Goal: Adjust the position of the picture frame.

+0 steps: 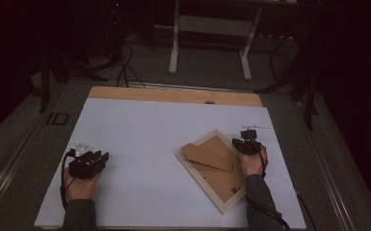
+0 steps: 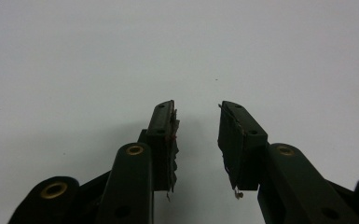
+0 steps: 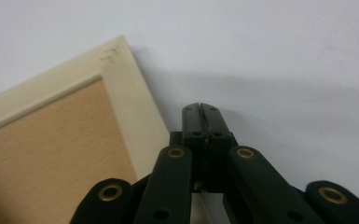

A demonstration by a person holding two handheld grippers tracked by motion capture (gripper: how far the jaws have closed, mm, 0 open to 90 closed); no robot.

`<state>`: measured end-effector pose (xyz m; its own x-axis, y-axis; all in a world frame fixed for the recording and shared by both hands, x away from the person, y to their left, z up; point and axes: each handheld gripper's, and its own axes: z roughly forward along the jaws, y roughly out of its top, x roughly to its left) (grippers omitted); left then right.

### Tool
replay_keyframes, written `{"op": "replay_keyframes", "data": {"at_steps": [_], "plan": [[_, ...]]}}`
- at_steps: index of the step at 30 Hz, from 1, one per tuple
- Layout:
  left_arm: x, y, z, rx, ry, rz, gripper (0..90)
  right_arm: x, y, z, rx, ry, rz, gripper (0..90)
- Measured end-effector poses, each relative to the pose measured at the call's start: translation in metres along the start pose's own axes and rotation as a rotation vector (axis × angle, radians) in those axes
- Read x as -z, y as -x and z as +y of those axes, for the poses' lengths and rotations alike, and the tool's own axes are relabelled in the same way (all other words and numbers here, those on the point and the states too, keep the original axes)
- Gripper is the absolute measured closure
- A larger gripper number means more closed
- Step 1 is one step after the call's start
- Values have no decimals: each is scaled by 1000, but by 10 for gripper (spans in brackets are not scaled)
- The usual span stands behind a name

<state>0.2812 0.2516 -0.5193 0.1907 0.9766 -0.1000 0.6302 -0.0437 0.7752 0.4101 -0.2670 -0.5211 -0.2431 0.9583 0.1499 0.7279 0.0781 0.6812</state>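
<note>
Jaws of my right gripper point(image 3: 200, 108) were pressed together with nothing between them, just beside the pale rim of the picture frame point(image 1: 216, 169), which lay face down on the white worktop point(image 1: 139, 130). Well apart to the left, my left gripper point(image 2: 196, 108) rested with its jaws parted over bare worktop, holding nothing.

Counter point(image 1: 139, 130): bare white sheet across left and centre, open to passage; right side taken by picture frame point(image 1: 219, 190) (face down, loose backing board point(image 1: 211, 152) atop); small pale piece point(image 1: 255, 127) near far right edge.
</note>
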Motion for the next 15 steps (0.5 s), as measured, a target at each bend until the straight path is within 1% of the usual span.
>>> {"op": "replay_keyframes", "data": {"at_steps": [2,3,5,6,8,9,10,11,12,15], "plan": [[0,0,0,2,1,-1,670,3,1,0,9,2,8,898],[-1,0,0,2,0,-1,670,10,3,1,32,-3,13,898],[-1,1,0,-3,-1,-2,668,16,5,0,53,-8,21,898],[-1,1,0,-3,-1,-2,668,16,5,0,53,-8,21,898],[-2,3,1,-14,-2,-5,667,21,8,-4,80,-21,38,897],[-2,3,1,-16,-3,-6,666,23,9,-6,102,-29,44,897],[-2,3,1,-16,-3,-6,666,23,9,-6,102,-29,44,897],[-2,4,1,-19,-4,-4,666,25,9,-7,117,-29,43,897],[-3,4,1,-21,-3,-7,664,31,10,-11,139,-24,52,897],[-3,5,1,-24,-3,-10,661,37,9,-17,165,-21,57,897]]}}
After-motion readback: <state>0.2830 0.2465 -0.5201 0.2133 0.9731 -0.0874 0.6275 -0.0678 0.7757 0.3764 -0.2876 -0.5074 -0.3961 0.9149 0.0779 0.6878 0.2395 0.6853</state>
